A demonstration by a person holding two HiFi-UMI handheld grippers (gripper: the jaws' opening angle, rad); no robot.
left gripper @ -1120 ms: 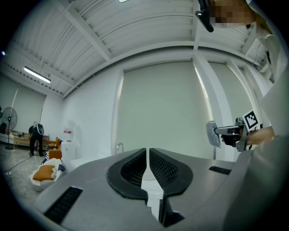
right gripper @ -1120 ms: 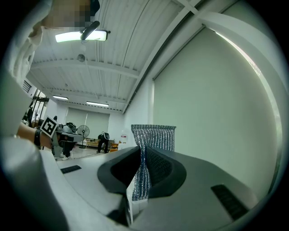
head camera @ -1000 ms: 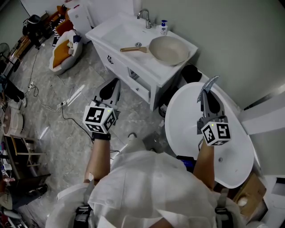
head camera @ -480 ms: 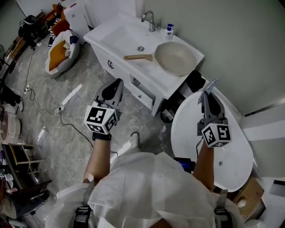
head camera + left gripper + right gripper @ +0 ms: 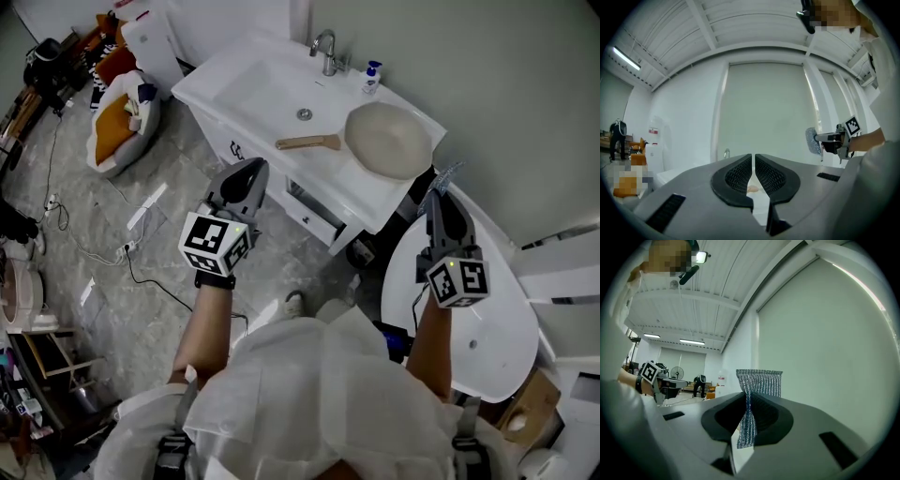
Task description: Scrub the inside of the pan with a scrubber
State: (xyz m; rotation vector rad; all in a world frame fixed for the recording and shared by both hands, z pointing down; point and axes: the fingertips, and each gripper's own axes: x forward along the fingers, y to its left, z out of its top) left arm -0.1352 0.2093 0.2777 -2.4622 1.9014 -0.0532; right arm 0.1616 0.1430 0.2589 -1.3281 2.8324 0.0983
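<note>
A cream pan [image 5: 389,141] with a wooden handle [image 5: 309,142] lies on the white sink cabinet's counter [image 5: 281,103], right of the basin. My left gripper [image 5: 247,176] is held level over the floor in front of the cabinet, shut, with nothing between its pads [image 5: 740,176]. To the right, my right gripper [image 5: 441,199] is shut on a silver mesh scrubber [image 5: 442,176], which sticks up above the jaws in the right gripper view [image 5: 757,384]. Both grippers are short of the pan. The scrubber [image 5: 813,140] also shows in the left gripper view.
A faucet [image 5: 325,52] and a small soap bottle [image 5: 373,75] stand at the back of the counter. A round white tub [image 5: 497,319] lies under my right arm. An orange cushion [image 5: 112,122], cables and a power strip [image 5: 142,208] lie on the floor at left.
Both grippers have moved toward the sink cabinet with the person. The pan and counter now lie closer to the fingertips. Both stay shut, the right one still on the scrubber.
</note>
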